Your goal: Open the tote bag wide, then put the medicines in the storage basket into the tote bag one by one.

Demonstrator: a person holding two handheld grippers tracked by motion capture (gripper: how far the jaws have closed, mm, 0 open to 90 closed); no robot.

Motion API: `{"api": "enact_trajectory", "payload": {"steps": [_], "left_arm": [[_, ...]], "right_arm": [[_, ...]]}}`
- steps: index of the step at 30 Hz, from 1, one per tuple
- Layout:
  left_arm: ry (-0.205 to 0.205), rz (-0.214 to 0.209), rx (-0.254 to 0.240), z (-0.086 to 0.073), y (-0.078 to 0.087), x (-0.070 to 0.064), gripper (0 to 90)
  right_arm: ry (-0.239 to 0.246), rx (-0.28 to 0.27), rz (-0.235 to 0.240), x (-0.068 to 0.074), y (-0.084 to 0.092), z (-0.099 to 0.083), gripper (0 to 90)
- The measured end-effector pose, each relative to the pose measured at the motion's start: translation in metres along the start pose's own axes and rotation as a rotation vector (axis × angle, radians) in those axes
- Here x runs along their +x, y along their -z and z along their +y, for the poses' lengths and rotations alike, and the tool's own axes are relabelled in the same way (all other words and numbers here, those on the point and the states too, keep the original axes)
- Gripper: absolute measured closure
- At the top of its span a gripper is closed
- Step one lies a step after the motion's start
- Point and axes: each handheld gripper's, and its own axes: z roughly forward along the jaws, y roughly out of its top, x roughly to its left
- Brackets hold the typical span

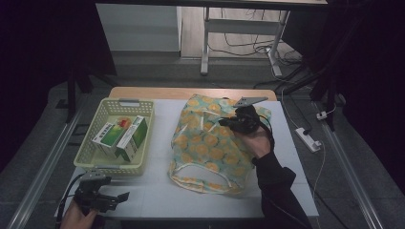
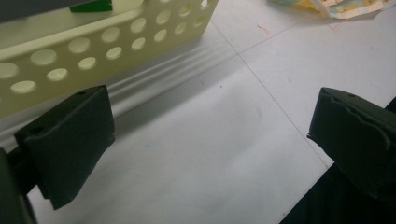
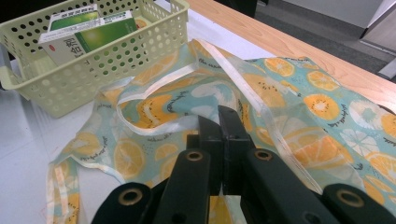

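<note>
A cloth bag (image 1: 205,143) printed with orange slices on pale blue lies rumpled on the white table top. My right gripper (image 1: 224,122) is over the bag's far right part. In the right gripper view its jaws (image 3: 219,116) are pressed together, and the bag (image 3: 303,107) folds and its white hem run up into them, so a pinch of fabric looks held. My left gripper (image 1: 125,196) rests low at the table's front left. Its jaws (image 2: 210,135) stand wide apart over bare table.
A pale green perforated basket (image 1: 90,143) at the left holds green-and-white boxes (image 1: 122,136). Its wall (image 2: 70,51) is close beyond the left jaws. A wooden strip (image 1: 191,92) edges the table's far side. A power strip (image 1: 309,139) lies on the floor at right.
</note>
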Motion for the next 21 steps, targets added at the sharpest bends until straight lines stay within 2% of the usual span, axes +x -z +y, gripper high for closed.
{"api": "enact_trajectory", "payload": {"steps": [21], "left_arm": [[0.016, -0.029, -0.021, -0.0001, 0.0034, 0.0023, 0.0]], "right_arm": [[0.012, 0.014, 0.008, 0.0000, -0.0038, -0.0072, 89.9]]}}
